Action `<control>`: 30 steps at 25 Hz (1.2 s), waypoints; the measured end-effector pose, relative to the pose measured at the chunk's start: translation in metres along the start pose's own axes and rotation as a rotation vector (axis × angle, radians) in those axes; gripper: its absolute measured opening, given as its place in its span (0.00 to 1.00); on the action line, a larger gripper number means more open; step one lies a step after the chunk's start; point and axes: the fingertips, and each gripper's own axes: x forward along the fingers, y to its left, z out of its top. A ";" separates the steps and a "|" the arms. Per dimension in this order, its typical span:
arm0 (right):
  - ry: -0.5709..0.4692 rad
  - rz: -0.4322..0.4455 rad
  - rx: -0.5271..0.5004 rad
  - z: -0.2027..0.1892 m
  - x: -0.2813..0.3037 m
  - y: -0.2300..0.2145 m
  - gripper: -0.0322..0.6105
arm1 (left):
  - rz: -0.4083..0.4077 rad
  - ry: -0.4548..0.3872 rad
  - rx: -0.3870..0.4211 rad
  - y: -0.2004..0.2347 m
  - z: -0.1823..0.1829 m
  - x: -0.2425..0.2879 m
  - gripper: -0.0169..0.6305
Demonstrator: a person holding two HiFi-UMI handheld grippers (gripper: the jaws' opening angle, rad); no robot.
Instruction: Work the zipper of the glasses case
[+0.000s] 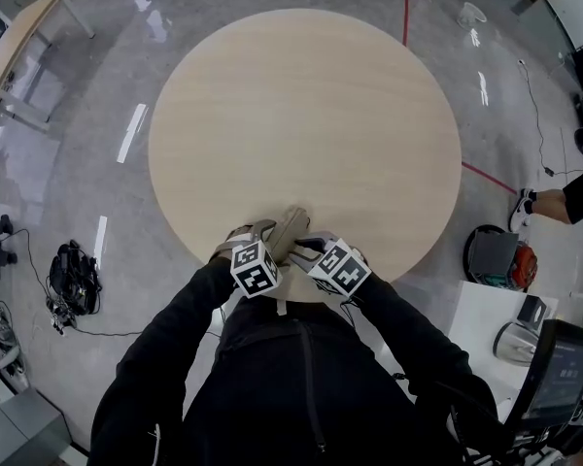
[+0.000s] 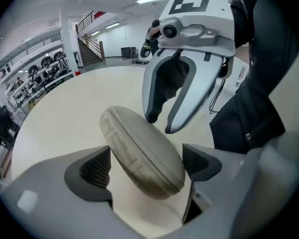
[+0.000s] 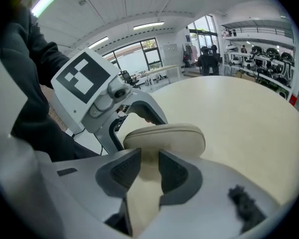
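Note:
A beige-grey zipped glasses case (image 1: 291, 225) sits at the near edge of the round table (image 1: 301, 115), between both grippers. In the left gripper view the case (image 2: 139, 151) stands tilted on its edge between the jaws of my left gripper (image 2: 147, 166). Those jaws are open wide, and the pads sit apart from the case's sides. My right gripper (image 2: 162, 124) meets the case's far end with its fingertips close together. In the right gripper view my right gripper (image 3: 148, 156) has its narrow-set jaws closed on the lower end of the case (image 3: 164, 136). No zipper pull shows.
The person's dark sleeves (image 1: 175, 348) reach over the table's near rim. A black bundle of cables (image 1: 73, 280) lies on the floor at the left. A bin (image 1: 494, 255) and a white side table with a kettle (image 1: 515, 338) stand at the right.

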 end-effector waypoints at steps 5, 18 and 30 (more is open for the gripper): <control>-0.018 -0.016 -0.044 -0.004 -0.021 0.001 0.22 | -0.045 0.052 0.161 -0.020 -0.003 -0.001 0.65; 0.240 0.112 -0.546 -0.025 -0.012 0.012 0.56 | -0.079 0.209 0.745 -0.034 -0.029 -0.011 0.63; 0.291 0.164 -0.471 -0.039 0.018 0.024 0.55 | -0.146 0.120 0.326 -0.045 -0.005 -0.003 0.64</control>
